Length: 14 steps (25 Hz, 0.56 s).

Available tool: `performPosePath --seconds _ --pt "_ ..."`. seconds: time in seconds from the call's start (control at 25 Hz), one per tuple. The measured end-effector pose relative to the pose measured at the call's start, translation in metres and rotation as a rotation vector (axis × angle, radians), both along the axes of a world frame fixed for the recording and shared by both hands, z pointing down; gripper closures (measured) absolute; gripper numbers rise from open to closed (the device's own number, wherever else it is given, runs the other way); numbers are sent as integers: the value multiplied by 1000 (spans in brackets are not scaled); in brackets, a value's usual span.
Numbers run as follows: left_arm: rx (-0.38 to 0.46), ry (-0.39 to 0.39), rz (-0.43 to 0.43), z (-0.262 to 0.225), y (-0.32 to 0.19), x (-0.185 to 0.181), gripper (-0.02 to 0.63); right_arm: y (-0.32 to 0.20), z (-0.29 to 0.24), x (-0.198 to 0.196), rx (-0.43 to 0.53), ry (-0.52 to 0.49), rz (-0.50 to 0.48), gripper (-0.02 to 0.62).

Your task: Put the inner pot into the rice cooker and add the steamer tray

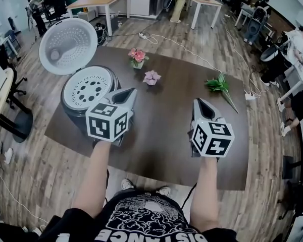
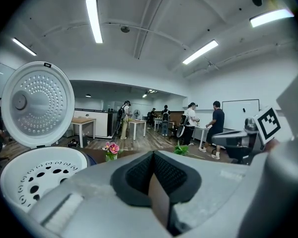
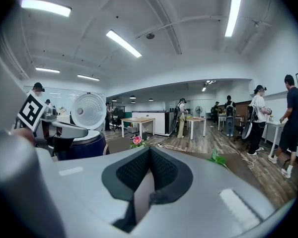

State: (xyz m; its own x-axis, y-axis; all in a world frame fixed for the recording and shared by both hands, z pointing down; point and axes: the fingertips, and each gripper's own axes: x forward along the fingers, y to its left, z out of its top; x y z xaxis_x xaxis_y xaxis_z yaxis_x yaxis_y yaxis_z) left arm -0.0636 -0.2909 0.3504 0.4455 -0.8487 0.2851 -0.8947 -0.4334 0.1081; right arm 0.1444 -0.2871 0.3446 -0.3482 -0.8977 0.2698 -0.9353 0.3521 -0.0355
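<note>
The dark rice cooker (image 1: 73, 110) stands at the table's left edge with its white lid (image 1: 67, 45) swung up and open. A white steamer tray (image 1: 88, 87) with several holes sits in the cooker's mouth and hides whatever is below it. My left gripper (image 1: 131, 94) hovers just right of the cooker, shut and empty. My right gripper (image 1: 198, 104) floats over the table's right half, also shut and empty. In the left gripper view the tray (image 2: 35, 177) and lid (image 2: 37, 103) lie left of the closed pads (image 2: 139, 175). The right gripper view has the cooker (image 3: 79, 144) at far left.
On the brown table (image 1: 166, 135) a small vase of pink flowers (image 1: 138, 57) stands at the back, a loose pink flower (image 1: 152, 77) lies near it, and a green sprig (image 1: 219, 84) lies at the right. Office tables, chairs and people fill the room behind; a cable (image 1: 192, 52) crosses the floor.
</note>
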Motion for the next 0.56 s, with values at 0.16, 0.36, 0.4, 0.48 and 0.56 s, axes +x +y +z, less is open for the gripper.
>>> performPosePath --seconds 0.16,0.36,0.4,0.48,0.56 --pt "-2 -1 5 -1 1 3 603 2 -1 2 1 -1 -1 597" --pt "-5 3 5 0 2 4 603 3 0 3 7 -7 -9 597" --pt "-6 4 6 1 2 5 603 4 0 4 7 -7 -10 597" --pt "-8 5 9 1 3 7 603 4 0 4 7 -8 -11 597" --pt "-8 6 12 0 4 9 603 5 0 4 7 -9 -13 597"
